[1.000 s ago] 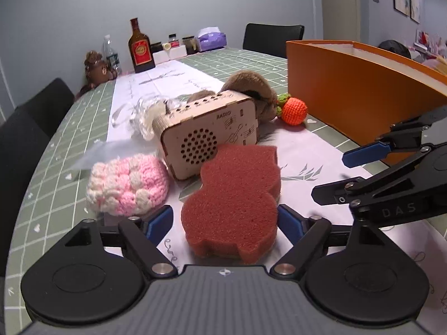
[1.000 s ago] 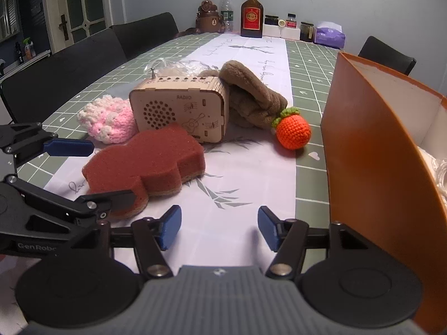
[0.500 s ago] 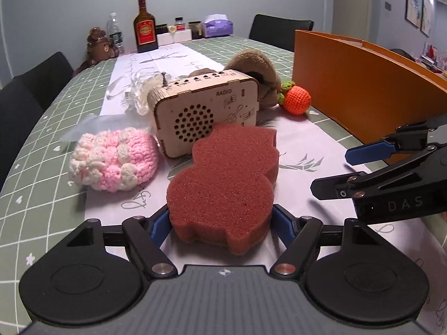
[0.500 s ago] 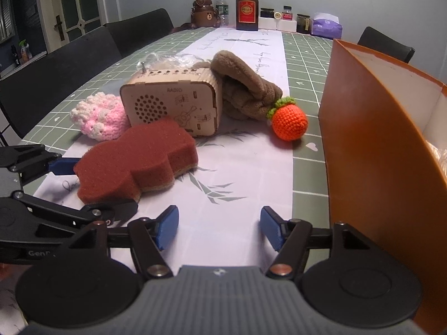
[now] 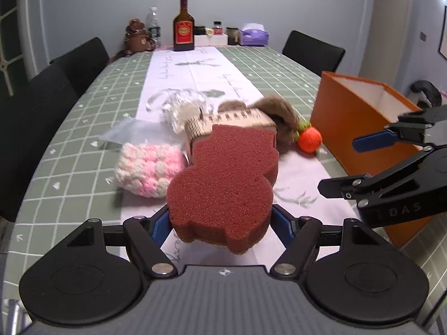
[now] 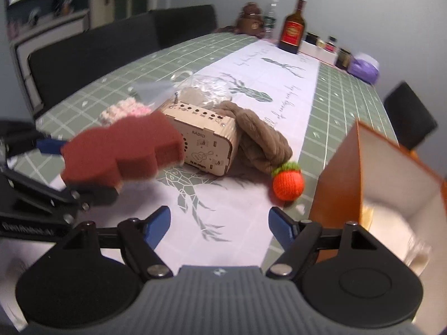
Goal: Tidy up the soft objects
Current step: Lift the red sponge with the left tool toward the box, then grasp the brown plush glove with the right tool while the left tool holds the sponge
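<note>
Sponge (image 5: 223,184) is clamped at its near end in the left gripper (image 5: 220,223), long axis pointing away; the orange box (image 5: 354,117) lies to its right, nearer the empty, open right gripper (image 6: 219,223).

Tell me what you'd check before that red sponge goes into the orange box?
1. Left claw shut on sponge: ok.
2. Sponge lifted off the table, seen from the right view: ok.
3. Box open on top: ok.
4. Room left inside the box: cannot tell; something pale lies in it.
5. Right claw open, holding nothing: ok.
6. Right claw out of the path to the box: not ok; it sits between them.
</note>
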Demonstrator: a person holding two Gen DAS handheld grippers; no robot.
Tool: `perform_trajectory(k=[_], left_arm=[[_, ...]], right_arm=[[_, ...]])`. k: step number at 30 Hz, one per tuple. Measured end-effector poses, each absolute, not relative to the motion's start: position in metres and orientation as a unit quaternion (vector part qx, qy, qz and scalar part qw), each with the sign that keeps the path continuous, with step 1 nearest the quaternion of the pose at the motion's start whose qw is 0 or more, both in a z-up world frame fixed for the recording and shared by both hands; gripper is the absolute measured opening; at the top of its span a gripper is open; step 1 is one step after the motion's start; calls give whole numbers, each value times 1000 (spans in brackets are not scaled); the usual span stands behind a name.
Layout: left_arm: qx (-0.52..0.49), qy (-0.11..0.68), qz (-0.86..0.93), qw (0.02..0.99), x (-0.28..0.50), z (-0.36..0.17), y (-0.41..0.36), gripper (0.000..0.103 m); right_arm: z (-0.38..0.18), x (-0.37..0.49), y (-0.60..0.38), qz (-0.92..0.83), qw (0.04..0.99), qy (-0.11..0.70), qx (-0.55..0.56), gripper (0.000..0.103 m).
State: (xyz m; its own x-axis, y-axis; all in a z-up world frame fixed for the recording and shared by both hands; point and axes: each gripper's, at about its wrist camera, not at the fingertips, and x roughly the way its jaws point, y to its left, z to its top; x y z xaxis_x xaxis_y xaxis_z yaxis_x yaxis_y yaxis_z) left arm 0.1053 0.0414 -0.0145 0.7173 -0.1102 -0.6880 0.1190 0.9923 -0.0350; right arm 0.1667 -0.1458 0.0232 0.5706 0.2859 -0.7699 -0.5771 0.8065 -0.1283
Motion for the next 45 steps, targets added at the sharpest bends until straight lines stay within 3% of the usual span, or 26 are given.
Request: perform_trajectory(k=[12,23,27,29,30,34,45], left_arm=[[-11,407,-48,912,127,2,17,85],[-11,441,-33,897,147,-9,-6,85],[-8,442,-26,897,149,-8,-9,85],[-6,443,-24,896,149,-8,-10,85],[-7,444,-23,896,149,-8,-10,85],[-7,444,-20,896,147,-6,-12,85],[-4,427,-20,904,133,11,-17,85]], right_arm=[[9,246,-120,302,772,359,-428,77],[-14,271,-96,312,746,332,-486,77],[-18,277,-92,312,741,333,-493,68],[-19,279,-90,309,741,334,-494,50],[-19,280,-90,308,740,338,-493,34],[-18,281,-92,309,744,343,-483,24],[20,266,-107,282,786,322,-447,18]])
